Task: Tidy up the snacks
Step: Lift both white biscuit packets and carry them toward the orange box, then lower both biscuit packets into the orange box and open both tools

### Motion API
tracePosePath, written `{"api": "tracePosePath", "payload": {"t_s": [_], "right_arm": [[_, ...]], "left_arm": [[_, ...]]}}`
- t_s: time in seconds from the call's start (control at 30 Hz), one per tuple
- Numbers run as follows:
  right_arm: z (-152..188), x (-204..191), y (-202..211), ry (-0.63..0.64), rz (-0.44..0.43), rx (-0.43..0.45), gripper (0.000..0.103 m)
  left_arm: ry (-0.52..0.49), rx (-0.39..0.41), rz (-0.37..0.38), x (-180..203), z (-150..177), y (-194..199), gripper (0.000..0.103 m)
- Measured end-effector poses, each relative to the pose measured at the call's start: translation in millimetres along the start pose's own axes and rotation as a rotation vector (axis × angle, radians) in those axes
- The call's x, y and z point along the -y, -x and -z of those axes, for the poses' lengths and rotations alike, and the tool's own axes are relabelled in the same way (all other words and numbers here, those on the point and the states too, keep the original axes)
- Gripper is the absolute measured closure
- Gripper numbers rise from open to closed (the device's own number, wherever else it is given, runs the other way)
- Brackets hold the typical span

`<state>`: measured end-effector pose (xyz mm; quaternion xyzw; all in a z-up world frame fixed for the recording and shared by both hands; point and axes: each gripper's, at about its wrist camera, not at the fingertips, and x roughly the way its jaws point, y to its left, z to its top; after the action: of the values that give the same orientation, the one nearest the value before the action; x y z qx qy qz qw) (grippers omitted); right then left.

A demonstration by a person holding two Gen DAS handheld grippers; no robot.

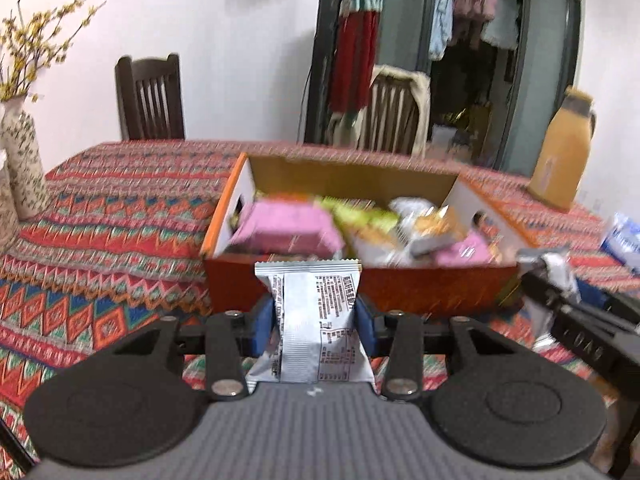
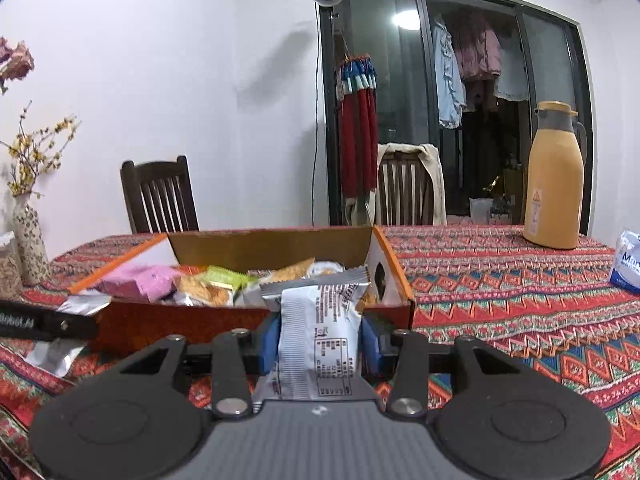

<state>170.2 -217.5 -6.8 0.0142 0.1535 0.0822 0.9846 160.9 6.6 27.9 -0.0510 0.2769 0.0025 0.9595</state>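
Silver foil packets sit in both claws: the left claw (image 1: pixel 316 316) pinches one packet (image 1: pixel 314 320) at frame centre, the right claw (image 2: pixel 318 340) pinches another (image 2: pixel 316 336), each just before the cardboard box (image 2: pixel 256 320) of snacks on the desk (image 2: pixel 500 300). Light, crinkly and slick, likely crushable inside; holding mid-body across the width, gently, seems safest.

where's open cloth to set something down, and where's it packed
Bare tablecloth lies right of the box, before the flask and tissue pack. More lies left of the box, short of the vases. The box's inside is crowded with snacks.
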Motion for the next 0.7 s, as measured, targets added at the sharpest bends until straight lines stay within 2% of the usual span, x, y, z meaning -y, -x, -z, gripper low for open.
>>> {"api": "tracePosePath", "payload": {"t_s": [0.23, 0.47, 0.57, 0.7], "right_arm": [[-42, -1, 4, -0.007, 0.007, 0.091, 0.061], [-80, -8, -25, 0.008, 0.023, 0.141, 0.061], [-89, -9, -45, 0.0, 0.04, 0.155, 0.061], [-78, -5, -71, -0.013, 0.045, 0.14, 0.061]], "left_arm": [[-0.002, 0.096, 0.005, 13, -43, 2, 0.06], [0.042, 0.15, -0.024, 13, -85, -20, 0.06], [0.054, 0.19, -0.053, 12, -94, -35, 0.06], [0.091, 0.26, -0.069, 3, -82, -52, 0.06]]}}
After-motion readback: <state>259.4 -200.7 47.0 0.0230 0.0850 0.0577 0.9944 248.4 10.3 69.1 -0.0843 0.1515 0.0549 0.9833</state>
